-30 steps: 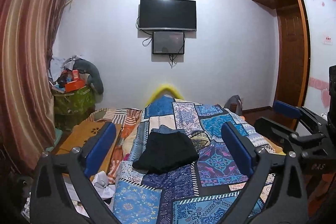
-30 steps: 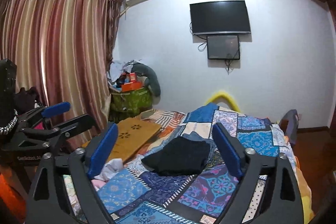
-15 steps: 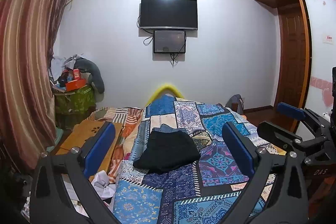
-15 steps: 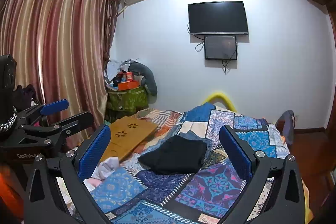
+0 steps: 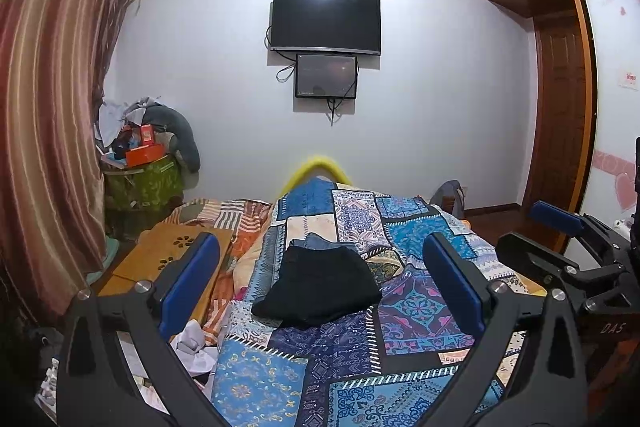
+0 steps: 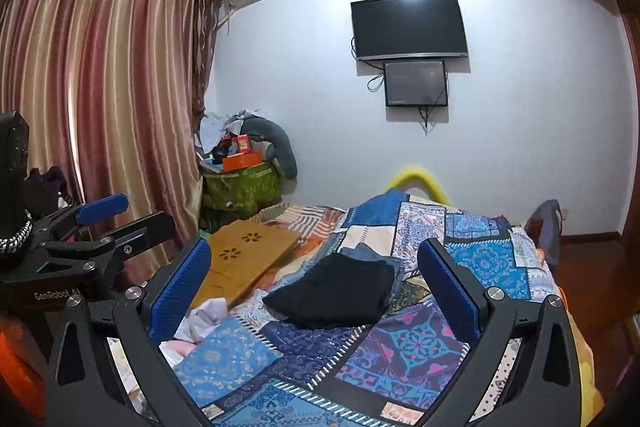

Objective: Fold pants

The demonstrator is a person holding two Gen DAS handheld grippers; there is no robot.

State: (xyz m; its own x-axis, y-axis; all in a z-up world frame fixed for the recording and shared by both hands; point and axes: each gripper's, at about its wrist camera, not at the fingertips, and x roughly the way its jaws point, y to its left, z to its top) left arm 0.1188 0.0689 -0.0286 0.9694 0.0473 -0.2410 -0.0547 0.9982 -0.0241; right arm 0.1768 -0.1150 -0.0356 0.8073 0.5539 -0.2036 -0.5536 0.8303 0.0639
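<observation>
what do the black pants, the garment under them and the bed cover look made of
Black pants: soft matte cloth, likely cotton knit; they slump without shine. Garment under them: probably denim, faded blue. Bed cover: printed woven fabric, patchwork pattern, slightly rumpled.

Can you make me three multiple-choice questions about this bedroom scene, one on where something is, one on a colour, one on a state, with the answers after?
1. Where do the black pants lie?
A. on the patchwork bedspread
B. on the floor
C. on the wooden board

2. What colour are the pads of the left claw?
A. red
B. blue
C. green

3. How does the right claw stand?
A. shut on the pants
B. shut on nothing
C. open, holding nothing

Answers: 1 A, the pants rest mid-bed on the quilt, partly over a blue denim garment. 2 B, both inner pads show blue. 3 C, its fingers are spread wide, with the pants lying beyond them.
</observation>
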